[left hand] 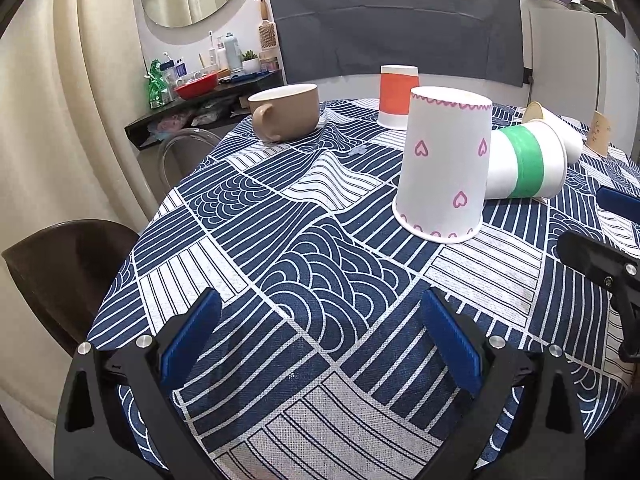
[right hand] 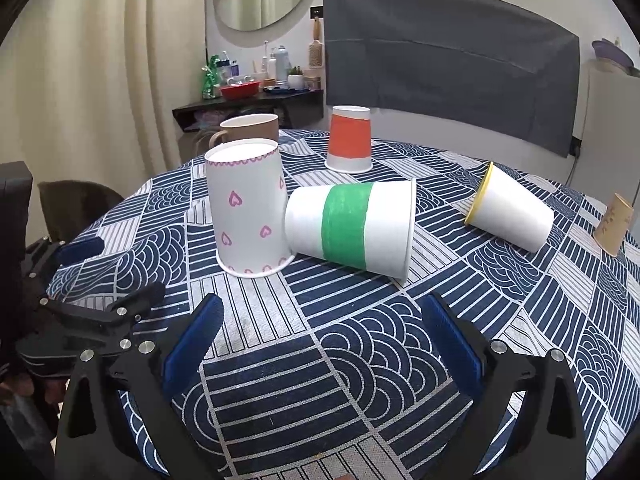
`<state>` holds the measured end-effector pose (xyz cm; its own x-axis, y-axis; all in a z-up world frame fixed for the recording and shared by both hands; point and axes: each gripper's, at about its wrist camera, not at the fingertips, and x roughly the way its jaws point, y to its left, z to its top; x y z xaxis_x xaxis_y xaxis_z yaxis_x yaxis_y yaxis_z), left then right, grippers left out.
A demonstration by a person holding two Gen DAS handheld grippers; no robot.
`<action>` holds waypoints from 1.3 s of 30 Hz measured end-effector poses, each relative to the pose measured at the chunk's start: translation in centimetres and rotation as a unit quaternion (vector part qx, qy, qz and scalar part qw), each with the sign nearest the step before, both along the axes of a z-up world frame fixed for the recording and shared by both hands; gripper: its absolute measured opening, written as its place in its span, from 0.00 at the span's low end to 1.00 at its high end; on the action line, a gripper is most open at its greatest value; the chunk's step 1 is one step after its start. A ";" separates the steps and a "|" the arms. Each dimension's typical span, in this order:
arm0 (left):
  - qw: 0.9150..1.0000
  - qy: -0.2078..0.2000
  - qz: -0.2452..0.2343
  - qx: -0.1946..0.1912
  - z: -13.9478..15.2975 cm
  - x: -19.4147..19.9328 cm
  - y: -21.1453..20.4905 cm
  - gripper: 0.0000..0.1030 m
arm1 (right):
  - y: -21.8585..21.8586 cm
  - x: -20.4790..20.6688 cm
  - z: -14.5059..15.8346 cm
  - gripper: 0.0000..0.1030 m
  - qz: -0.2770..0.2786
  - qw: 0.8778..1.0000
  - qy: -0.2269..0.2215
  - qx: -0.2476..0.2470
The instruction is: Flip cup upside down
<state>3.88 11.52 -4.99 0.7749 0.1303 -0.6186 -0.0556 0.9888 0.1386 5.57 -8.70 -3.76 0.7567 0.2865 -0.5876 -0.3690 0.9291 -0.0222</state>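
Looking from the left wrist: left gripper [left hand: 320, 344] jaws apart, nothing between them, hovering over the tablecloth [left hand: 248, 248], well short of the heart cup [left hand: 444, 168]. Heart cup stands mouth-down. Green-band cup [left hand: 528, 164] lies on its side just right of the heart cup, apparently touching it. Behind the heart cup: orange cup [left hand: 398, 96], also mouth-down; brown mug [left hand: 286, 112] upright, back-left of it. Right gripper's finger [left hand: 592, 260] pokes in at the right edge.

Right wrist: right gripper [right hand: 322, 344] jaws apart, empty, near side of the heart cup [right hand: 250, 212]. Green-band cup [right hand: 352, 228] on its side, base against the heart cup. Yellow-rim cup [right hand: 512, 212] tipped over, well right of it.

Risk: probable target is the green-band cup; it could roll when nudged, thin paper could crush under a hard squeeze, and swinging it could knock over the heart cup.
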 end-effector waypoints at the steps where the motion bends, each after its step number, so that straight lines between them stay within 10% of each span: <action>1: 1.000 0.000 0.000 0.001 0.0 0.0 0.0 0.95 | 0.1 0.0 0.0 0.93 0.001 1.000 -0.001 -0.003; 39: 0.999 -0.035 0.005 0.035 0.8 -1.1 -0.5 0.95 | 0.3 -0.8 0.6 0.93 -0.014 0.999 -0.026 -0.016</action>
<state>2.83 10.98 -4.15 0.8141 0.1793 -0.5523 -0.0778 0.9762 0.2022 4.76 -8.40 -3.13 0.7939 0.2458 -0.5562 -0.3397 0.9379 -0.0704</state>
